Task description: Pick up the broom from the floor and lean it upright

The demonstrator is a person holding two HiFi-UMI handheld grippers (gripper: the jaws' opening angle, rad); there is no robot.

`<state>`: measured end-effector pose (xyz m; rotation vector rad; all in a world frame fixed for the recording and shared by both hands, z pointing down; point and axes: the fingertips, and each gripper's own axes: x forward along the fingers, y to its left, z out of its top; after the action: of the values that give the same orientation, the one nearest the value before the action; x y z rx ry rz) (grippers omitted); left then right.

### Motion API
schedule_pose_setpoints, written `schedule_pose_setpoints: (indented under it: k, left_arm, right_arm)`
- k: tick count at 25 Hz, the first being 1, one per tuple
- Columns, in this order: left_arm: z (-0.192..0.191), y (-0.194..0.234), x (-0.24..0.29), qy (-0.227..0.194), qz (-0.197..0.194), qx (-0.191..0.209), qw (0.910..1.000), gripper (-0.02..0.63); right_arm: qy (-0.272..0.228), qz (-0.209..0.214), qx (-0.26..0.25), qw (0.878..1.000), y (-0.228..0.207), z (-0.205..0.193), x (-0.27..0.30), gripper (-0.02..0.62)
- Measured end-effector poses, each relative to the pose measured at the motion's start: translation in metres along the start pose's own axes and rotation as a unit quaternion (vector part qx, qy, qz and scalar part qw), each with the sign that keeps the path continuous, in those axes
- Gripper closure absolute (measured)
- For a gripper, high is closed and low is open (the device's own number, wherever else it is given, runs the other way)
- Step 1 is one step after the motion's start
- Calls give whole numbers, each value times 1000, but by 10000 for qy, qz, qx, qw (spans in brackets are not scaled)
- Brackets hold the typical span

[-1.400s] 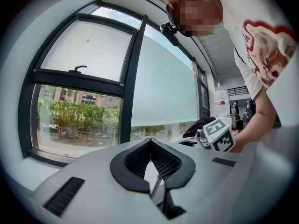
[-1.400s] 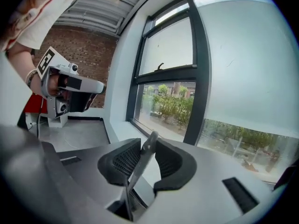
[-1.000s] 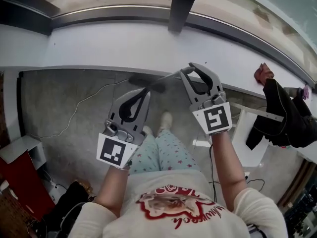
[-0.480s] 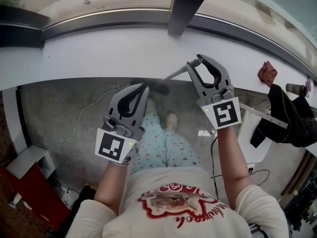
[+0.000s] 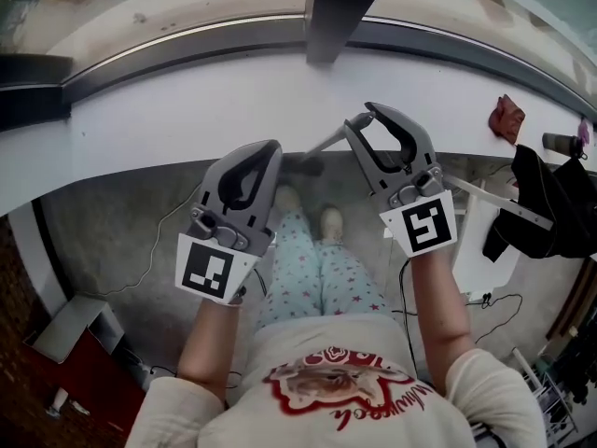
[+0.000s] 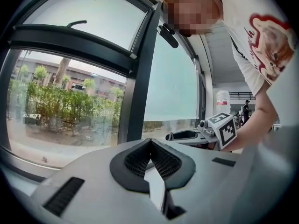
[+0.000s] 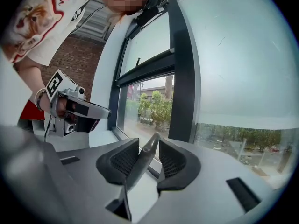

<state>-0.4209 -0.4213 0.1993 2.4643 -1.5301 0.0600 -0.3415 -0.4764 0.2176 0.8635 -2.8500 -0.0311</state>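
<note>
Broom (image 5: 322, 145): slants up from the floor (image 5: 121, 222) to the right tongs. Dark head down on the floor just ahead of the shoes (image 5: 328, 222), close under the sill. Handle top between the right tongs' pads.
Right tongs (image 5: 366, 118): opening, already wide. Handle between the pads, leaning on the left-hand pad in the right gripper view, with a clear gap to the other pad. No squeeze on it. Aimed roughly level at the window.
Left tongs (image 5: 268, 152): closed, pads meeting at the tips, nothing between. Beside the right tongs, apart from the broom, a little lower in the head view.
Sill (image 5: 187, 101): white, runs across beneath the window. Tips of both tongs at its near edge.
Window post (image 5: 336, 7): dark, upright, ahead between the two tongs.
Floor: grey, with a thin cable (image 5: 154, 241) trailing at the left and a red box (image 5: 65, 362) at lower left.
Right side: red cloth (image 5: 506, 119) on the sill, black garment (image 5: 550, 203) hanging near the picture's edge.
</note>
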Motion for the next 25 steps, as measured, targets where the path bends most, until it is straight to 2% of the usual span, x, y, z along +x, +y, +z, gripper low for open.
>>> schedule_pose_setpoints:
  k: [7,9,15,21,25]
  left_arm:
    - [1,-4,-2,-31,-81,13,10000,589]
    - [2,-8,-4,-45,-88,21,9999,589]
    - [2,-15,-13,-77,-1,45,10000,589]
    - [8,-35,-22,-207,39,74,9998,589]
    - [16,-52,-23,-280,41,83,9996,589]
  right_arm:
    - [-676,-398,653,9948,-25,32,-17,466]
    - [-694,-537,825,9927,-32,30,-20,466]
    - [-742,-763,711,9918,-34,36,-29,466]
    - [-773,-786,483,9927,-19,50,-54,466]
    - [-897,-882,590,9903,-22,59,-68,474]
